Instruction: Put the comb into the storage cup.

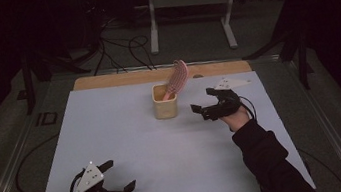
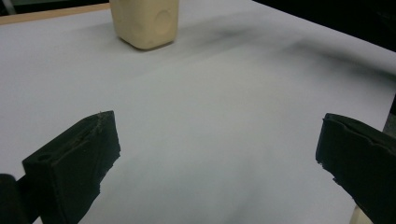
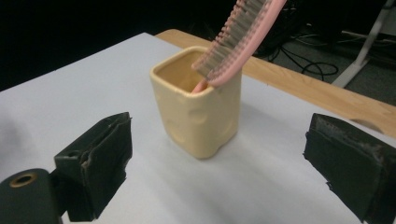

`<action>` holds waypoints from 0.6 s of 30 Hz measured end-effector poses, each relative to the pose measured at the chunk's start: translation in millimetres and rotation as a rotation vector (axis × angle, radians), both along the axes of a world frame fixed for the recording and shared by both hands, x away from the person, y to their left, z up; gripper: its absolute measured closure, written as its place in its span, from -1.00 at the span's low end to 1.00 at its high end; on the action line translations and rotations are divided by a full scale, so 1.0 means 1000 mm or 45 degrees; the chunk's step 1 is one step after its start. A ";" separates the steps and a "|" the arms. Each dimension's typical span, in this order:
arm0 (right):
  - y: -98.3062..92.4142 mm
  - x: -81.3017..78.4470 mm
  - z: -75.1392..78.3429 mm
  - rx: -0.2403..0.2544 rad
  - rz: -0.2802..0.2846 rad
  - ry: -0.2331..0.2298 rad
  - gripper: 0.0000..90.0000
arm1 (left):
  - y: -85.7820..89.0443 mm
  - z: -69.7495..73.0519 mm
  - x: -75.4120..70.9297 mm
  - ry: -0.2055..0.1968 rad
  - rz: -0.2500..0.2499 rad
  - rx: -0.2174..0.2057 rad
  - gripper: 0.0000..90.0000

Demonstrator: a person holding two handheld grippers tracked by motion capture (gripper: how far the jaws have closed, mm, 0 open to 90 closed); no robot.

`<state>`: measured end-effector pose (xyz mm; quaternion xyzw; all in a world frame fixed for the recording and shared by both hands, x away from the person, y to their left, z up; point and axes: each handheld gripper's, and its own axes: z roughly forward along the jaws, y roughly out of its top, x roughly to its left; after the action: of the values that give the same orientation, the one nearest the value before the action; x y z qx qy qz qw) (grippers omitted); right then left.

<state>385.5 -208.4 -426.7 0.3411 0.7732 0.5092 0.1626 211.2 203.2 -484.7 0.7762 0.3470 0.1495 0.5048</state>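
While the cream cup (image 1: 165,102) stands upright toward the far middle of your worktop (image 1: 128,132), a pink brush (image 1: 176,77) sits in it handle-down, its bristled head leaning out over the rim toward the right and the far edge. In your right gripper view the cup (image 3: 201,109) is squarish with shallow round dimples in its walls, and the brush (image 3: 236,39) rests against its far rim, grey bristles facing down and toward you. Your left gripper view catches the lower part of the cup (image 2: 145,21) at the top of the frame, well apart from the jaws.

Your right gripper (image 1: 206,107) is just to the right of the cup, near it but not touching, with its jaws spread wide and nothing between them; in your right gripper view (image 3: 219,172) the cup sits in the gap beyond the tips. Your right hand (image 1: 236,117) and dark sleeve (image 1: 268,158) reach up from the bottom right.

Your left gripper (image 1: 118,176) is at the near left corner of the white sheet, well apart from the cup, jaws also wide and empty; its own view (image 2: 215,158) has bare white surface between them.

Beyond the white sheet a strip of wood (image 1: 105,80) runs along the far edge, and past that you have cables (image 1: 119,50) on the floor and a white frame stand (image 1: 190,2).
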 end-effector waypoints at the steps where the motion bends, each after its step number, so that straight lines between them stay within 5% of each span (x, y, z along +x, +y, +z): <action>1: -0.001 -0.002 -0.002 -0.002 0.003 0.005 -0.83 | 0.000 0.000 0.000 0.001 -0.004 -0.002 -0.99; 18: -0.006 -0.033 -0.037 0.004 0.055 0.051 -0.83 | 0.000 0.000 0.000 -0.004 -0.010 0.010 -1.00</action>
<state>352.0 -214.2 -463.6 0.3349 0.7828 0.5067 0.1355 211.0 203.6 -484.6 0.7793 0.3424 0.1501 0.5029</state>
